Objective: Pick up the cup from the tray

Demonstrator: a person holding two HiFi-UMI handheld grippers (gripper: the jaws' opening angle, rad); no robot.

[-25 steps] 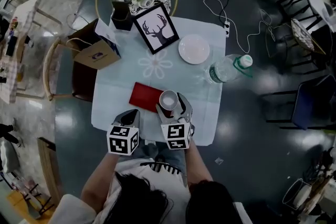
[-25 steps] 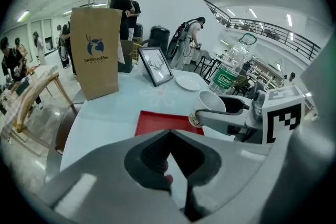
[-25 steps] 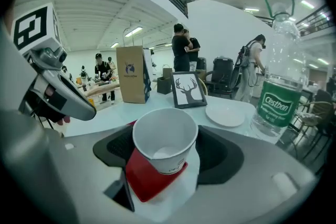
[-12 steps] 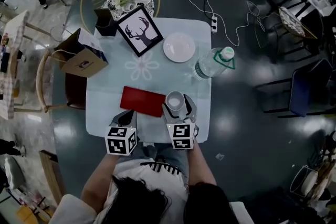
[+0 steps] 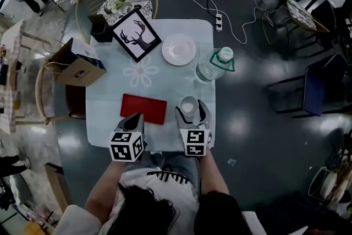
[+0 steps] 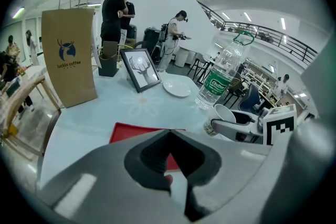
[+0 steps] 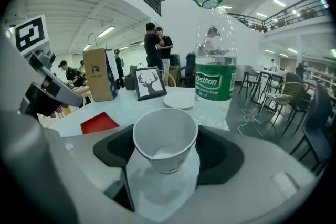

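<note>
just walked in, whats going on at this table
A person at the table has a gripper in each hand. The right gripper is closed on a white paper cup and holds it off the red tray, to the tray's right near the table's front edge. The left gripper is shut and empty, by the tray's near edge. A water bottle, a plate and a framed deer picture stand further back.

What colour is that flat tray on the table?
Red. The tray shows best in the head view, lying flat on the pale tablecloth.
</note>
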